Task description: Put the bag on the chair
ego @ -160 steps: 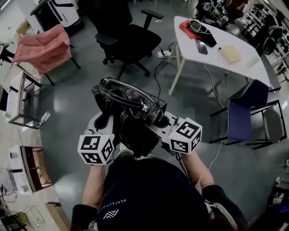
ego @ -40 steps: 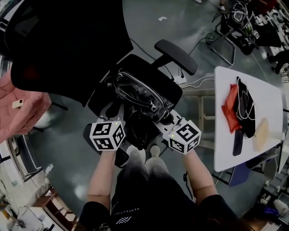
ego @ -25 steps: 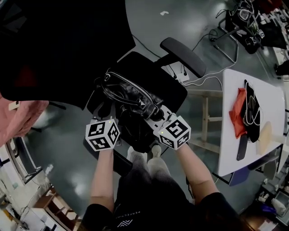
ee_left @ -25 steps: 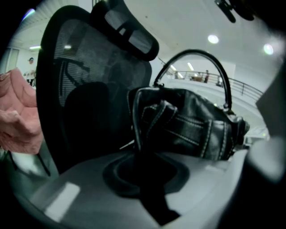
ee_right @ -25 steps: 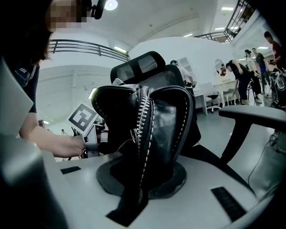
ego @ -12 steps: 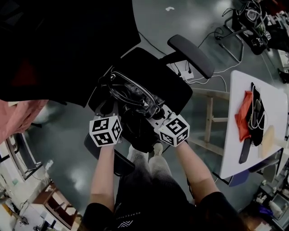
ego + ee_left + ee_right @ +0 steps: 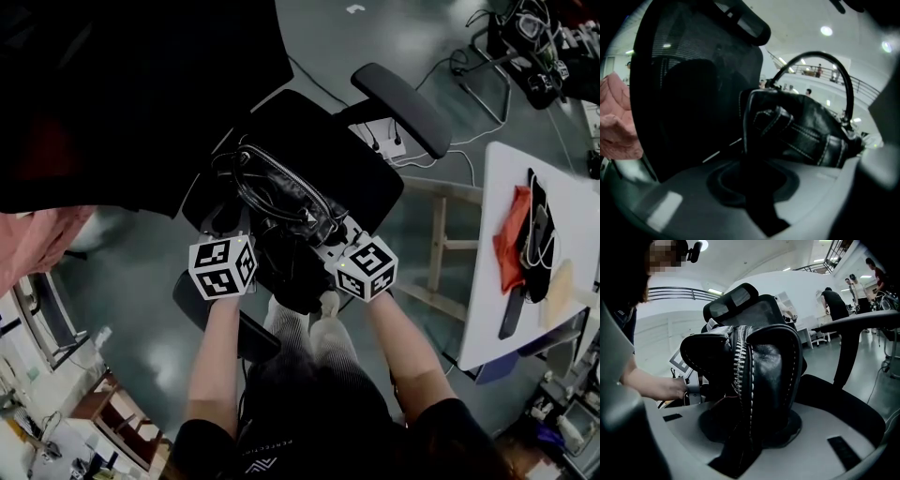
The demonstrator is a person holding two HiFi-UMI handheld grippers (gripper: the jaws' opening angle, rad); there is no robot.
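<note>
The black leather handbag (image 7: 281,202) is over the front of the office chair (image 7: 352,159). The left gripper (image 7: 234,230) and the right gripper (image 7: 330,242) pinch its opposite ends, and both sets of jaws have just been opening.

The bag (image 7: 281,195) hides part of the chair (image 7: 349,164) seat; the picture's top and left edges cut off its back.

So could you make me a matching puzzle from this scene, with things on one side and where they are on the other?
Things:
1 black handbag
2 orange-red cloth
3 pink jacket

Places:
a on the white table
b at the head view's left edge
c over the office chair's seat

Pairs: 1-c, 2-a, 3-b.
</note>
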